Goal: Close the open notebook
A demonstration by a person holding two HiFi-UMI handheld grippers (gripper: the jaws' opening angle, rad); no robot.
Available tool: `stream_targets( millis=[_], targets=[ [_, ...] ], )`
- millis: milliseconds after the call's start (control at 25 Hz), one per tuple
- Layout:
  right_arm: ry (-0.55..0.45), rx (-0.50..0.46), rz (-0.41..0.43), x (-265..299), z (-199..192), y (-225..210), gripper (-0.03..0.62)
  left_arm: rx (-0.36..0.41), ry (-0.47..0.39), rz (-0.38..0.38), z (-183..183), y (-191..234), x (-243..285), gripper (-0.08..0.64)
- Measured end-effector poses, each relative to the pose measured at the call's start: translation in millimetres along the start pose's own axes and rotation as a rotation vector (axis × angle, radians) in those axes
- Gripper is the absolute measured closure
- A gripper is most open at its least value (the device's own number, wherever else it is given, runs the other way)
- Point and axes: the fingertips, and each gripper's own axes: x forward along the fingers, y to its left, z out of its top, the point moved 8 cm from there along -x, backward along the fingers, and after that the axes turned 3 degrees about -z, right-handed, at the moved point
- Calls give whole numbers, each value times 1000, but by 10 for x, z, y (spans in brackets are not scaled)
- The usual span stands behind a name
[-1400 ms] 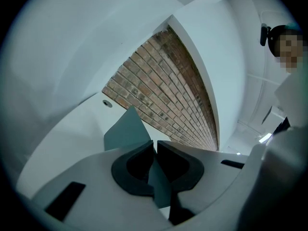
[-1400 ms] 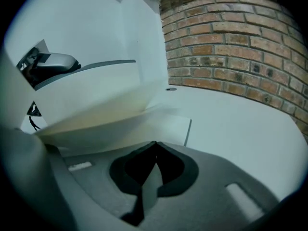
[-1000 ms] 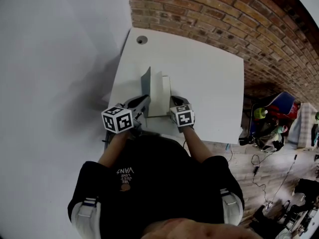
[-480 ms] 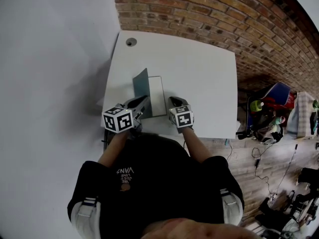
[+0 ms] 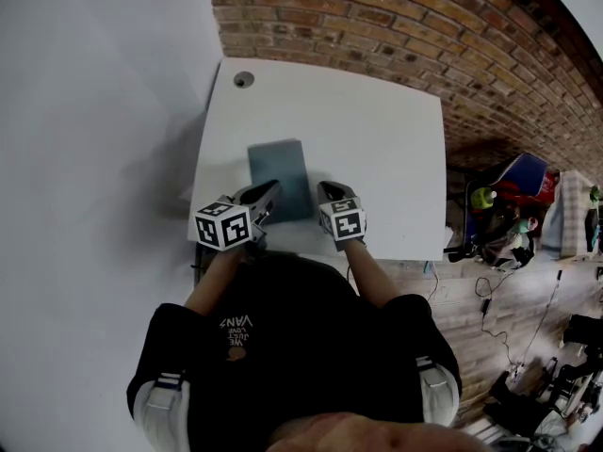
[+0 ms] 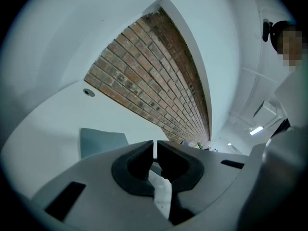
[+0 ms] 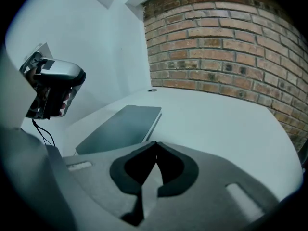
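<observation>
The notebook (image 5: 280,172) lies closed and flat on the white table (image 5: 377,139), showing its grey-blue cover. My left gripper (image 5: 270,191) hovers at the notebook's near left corner, jaws shut with nothing between them. The right gripper (image 5: 325,189) sits just off the notebook's near right edge, also shut and empty. From the left gripper view the cover (image 6: 101,141) lies left of the jaws (image 6: 155,143). From the right gripper view the notebook (image 7: 122,126) lies ahead and to the left of the jaws (image 7: 155,144), not touching them.
A round cable hole (image 5: 244,79) sits in the table's far left corner. A brick wall (image 5: 377,17) runs behind the table. Bags and cables (image 5: 509,215) clutter the floor to the right. A white wall stands on the left.
The notebook's cover, standing upright a second ago, has swung over and now lies flat, so the book is closed. Both grippers have stayed near its front edge.
</observation>
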Motion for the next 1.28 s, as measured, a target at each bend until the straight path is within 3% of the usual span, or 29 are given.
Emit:
stream_targets(
  millis=[720,1080,1280],
  targets=[
    [-77,-14,31,-24,180,-11,594,3,-49,53,63,37,-54,528],
    [-118,-33,60,-92,359,118,594,3,-137,128,142,109,-349,528],
    [-202,-45,62,-170,571,221,594,22,-190,169,199,162,-537,528]
  ],
)
